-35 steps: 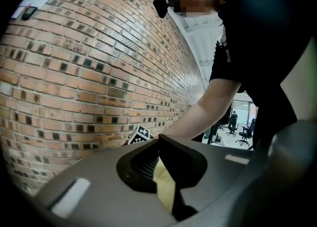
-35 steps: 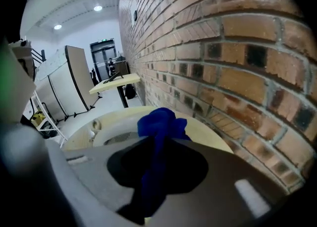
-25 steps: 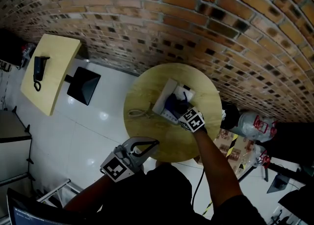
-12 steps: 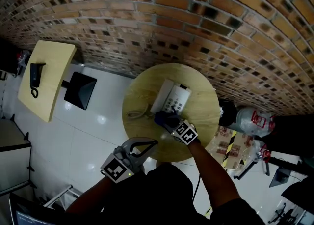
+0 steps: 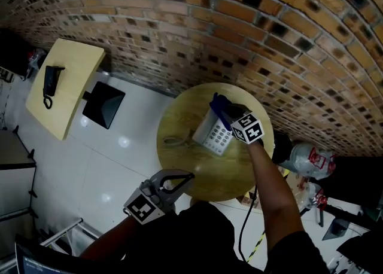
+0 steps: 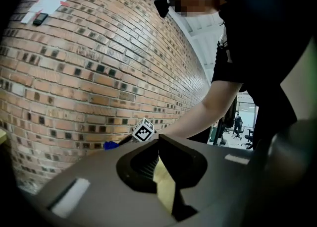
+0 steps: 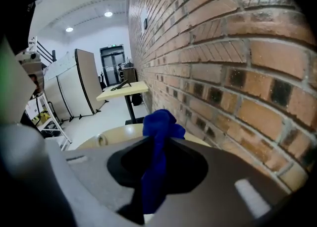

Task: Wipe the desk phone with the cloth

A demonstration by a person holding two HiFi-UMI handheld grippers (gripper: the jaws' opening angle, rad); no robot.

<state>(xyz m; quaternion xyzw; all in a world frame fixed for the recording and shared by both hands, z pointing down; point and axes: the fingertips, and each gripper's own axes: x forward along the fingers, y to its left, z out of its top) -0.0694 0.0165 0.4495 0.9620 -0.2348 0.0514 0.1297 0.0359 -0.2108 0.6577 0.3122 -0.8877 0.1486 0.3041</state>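
We're mid-wipe: right gripper (image 5: pixel 230 114) jaws pinch the blue cloth (image 7: pixel 158 127) at the desk phone's (image 5: pixel 214 134) far end on the round table (image 5: pixel 179 165). Left gripper (image 5: pixel 187 176) jaws closed, empty. Next, we'd drag the cloth across the keypad toward us.

The near half of the round bench (image 5: pixel 218 178) is bare, so I have an open run in from its near edge. The desk phone (image 5: pixel 215 136) stands past the middle, and its coiled cord (image 5: pixel 173 142) lies toward the left edge, blocking a low pass there. The brick wall (image 5: pixel 179 33) runs close behind the far edge. My right gripper (image 5: pixel 226 111), jaws clamped on the blue cloth (image 5: pixel 218 103), fills the room over the phone's far end. The left gripper (image 5: pixel 187 175) hangs off the near edge.
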